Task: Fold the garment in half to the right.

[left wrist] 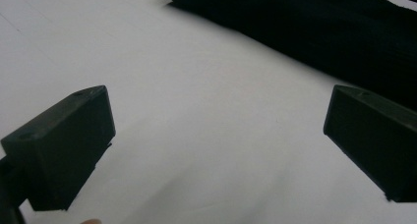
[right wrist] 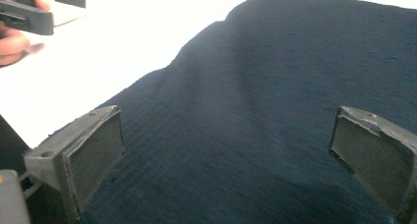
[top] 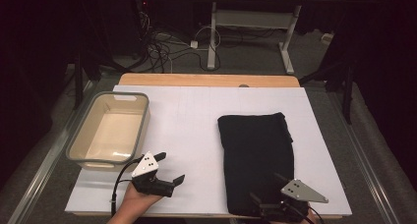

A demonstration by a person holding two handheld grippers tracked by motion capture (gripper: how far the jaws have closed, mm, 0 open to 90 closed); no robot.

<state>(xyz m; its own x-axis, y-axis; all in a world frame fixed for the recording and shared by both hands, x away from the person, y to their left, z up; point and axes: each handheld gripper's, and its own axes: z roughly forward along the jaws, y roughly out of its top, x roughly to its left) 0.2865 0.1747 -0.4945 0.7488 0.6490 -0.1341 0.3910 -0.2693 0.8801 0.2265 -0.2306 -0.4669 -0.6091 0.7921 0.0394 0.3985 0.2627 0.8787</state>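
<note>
The right claw (top: 268,187) hovers with jaws wide over the near end of the dark folded cloth (top: 256,155), its black jaws hard to pick out against the fabric from above. The right gripper view shows the cloth's fine ribbed weave. The left claw (top: 169,167), also wide, holds nothing above the white tabletop (top: 196,116), between the cloth and a beige tub (top: 78,135).

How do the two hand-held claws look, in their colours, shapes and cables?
The left claw and the right claw each have a black body with two blocky black jaws. Each carries a grey three-cornered plate on top, marked with small dark dots. A black cable trails from the left one. Both hands are bare; no sleeve is in view.
</note>
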